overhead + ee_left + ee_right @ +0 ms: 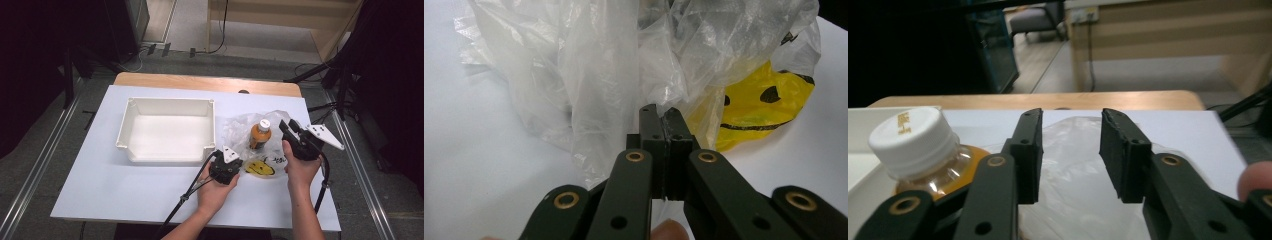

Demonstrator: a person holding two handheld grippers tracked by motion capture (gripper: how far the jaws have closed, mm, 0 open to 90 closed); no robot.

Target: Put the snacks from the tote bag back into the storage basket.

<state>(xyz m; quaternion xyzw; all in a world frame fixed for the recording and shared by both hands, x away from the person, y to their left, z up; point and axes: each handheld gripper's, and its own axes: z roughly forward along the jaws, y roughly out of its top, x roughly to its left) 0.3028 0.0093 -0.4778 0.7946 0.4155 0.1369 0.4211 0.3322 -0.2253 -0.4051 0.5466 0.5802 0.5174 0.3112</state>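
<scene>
A clear plastic bag printed with a yellow smiley face lies crumpled on the white table, right of centre. An orange bottle with a white cap stands upright on it. My left gripper is low at the bag's near edge. In the left gripper view its jaws are pressed together, and my left gripper pinches a fold of the bag beside the smiley face. My right gripper hovers right of the bottle. My right gripper is open with nothing between its jaws, the bottle to its left and the bag below.
An empty white tray sits left of the bag, its near right corner close to my left gripper. The white table surface extends to the left and front. Black cables trail from both grippers toward the front edge.
</scene>
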